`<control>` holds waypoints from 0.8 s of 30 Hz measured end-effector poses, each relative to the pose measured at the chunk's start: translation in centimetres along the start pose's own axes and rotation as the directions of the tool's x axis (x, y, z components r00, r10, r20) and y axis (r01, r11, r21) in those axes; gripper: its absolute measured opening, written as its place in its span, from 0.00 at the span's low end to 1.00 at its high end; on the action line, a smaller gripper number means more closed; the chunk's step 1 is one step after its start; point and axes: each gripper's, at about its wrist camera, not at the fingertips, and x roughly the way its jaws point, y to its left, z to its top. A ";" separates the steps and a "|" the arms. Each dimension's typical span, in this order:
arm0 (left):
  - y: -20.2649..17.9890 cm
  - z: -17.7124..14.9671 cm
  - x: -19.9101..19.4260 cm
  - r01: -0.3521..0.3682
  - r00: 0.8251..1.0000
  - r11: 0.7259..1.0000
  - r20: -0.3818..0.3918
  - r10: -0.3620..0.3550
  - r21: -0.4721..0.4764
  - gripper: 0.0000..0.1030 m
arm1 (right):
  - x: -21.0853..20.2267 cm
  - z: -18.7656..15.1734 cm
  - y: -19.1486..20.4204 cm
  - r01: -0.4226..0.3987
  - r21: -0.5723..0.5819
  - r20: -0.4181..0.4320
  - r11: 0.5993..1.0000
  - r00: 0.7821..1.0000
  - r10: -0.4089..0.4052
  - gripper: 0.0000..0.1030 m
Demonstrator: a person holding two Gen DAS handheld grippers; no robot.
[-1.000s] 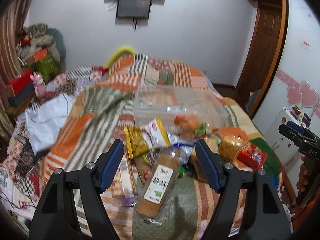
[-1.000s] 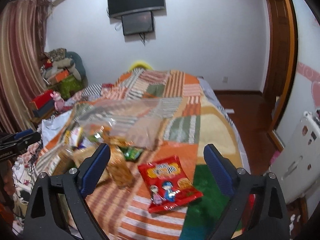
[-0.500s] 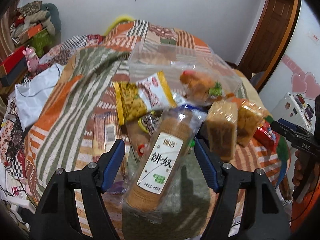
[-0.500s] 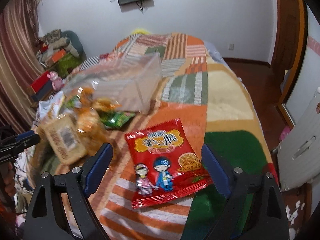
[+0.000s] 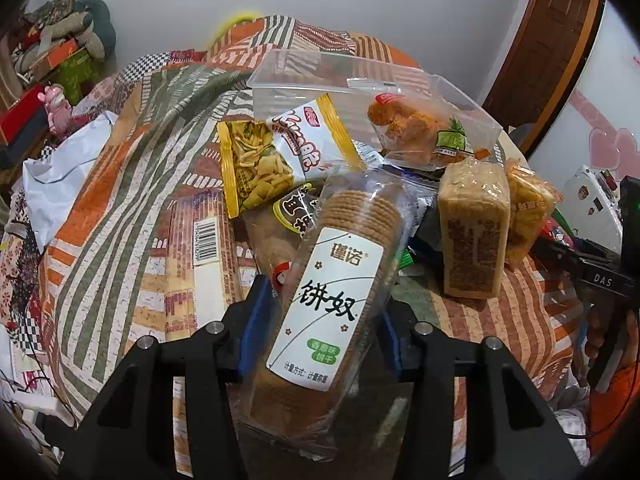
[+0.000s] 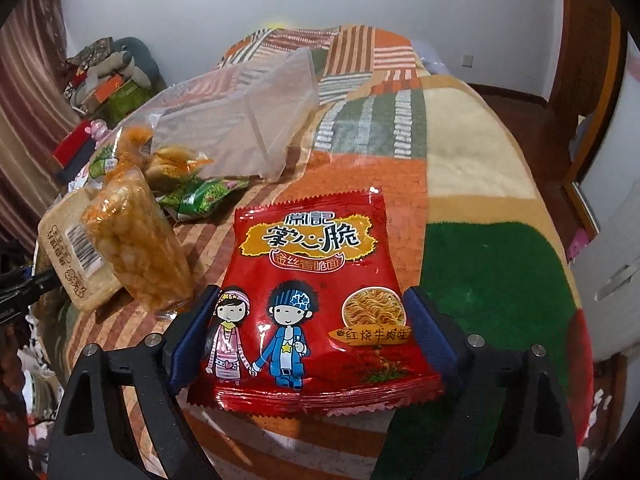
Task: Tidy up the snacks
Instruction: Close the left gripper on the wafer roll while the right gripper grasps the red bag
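A pile of snack packs lies on a patchwork bedspread in front of a clear plastic bin point(image 5: 360, 80). My left gripper point(image 5: 320, 320) has its blue pads against both sides of a long clear pack of round biscuits point(image 5: 332, 292) with a white label. My right gripper point(image 6: 308, 332) is open around a red crispy-noodle bag point(image 6: 312, 292) that lies flat on the blanket; its pads stand at the bag's two side edges. The bin also shows in the right wrist view point(image 6: 248, 120).
A yellow chip bag point(image 5: 276, 156), a fried-snack pack point(image 5: 420, 128), a brown cake block point(image 5: 472, 232) and an orange puffed-rice block point(image 6: 136, 240) lie around. Green sachets point(image 6: 204, 196) sit by the bin. The bed's right edge drops to a wooden floor point(image 6: 552, 140).
Both grippers moved forward and down. The left jaws narrowed onto the biscuit pack. The right gripper came down over the red bag, its jaws closer together.
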 end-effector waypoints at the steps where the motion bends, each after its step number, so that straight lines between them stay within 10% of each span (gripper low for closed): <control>1: -0.1 0.0 -0.1 -0.003 1.000 1.000 0.006 0.003 0.003 0.45 | -0.2 0.0 0.1 0.001 -0.005 0.009 1.000 1.000 -0.001 0.84; 6: 0.0 0.2 -1.4 -0.004 0.998 1.000 0.058 0.005 -0.010 0.35 | -0.5 0.0 0.4 -0.013 -0.015 0.036 1.000 0.999 0.013 0.61; 24: 0.4 4.2 -6.0 0.007 0.974 1.000 0.227 -0.002 -0.020 0.35 | -4.1 3.0 1.5 -0.014 -0.010 0.205 1.000 0.979 0.016 0.61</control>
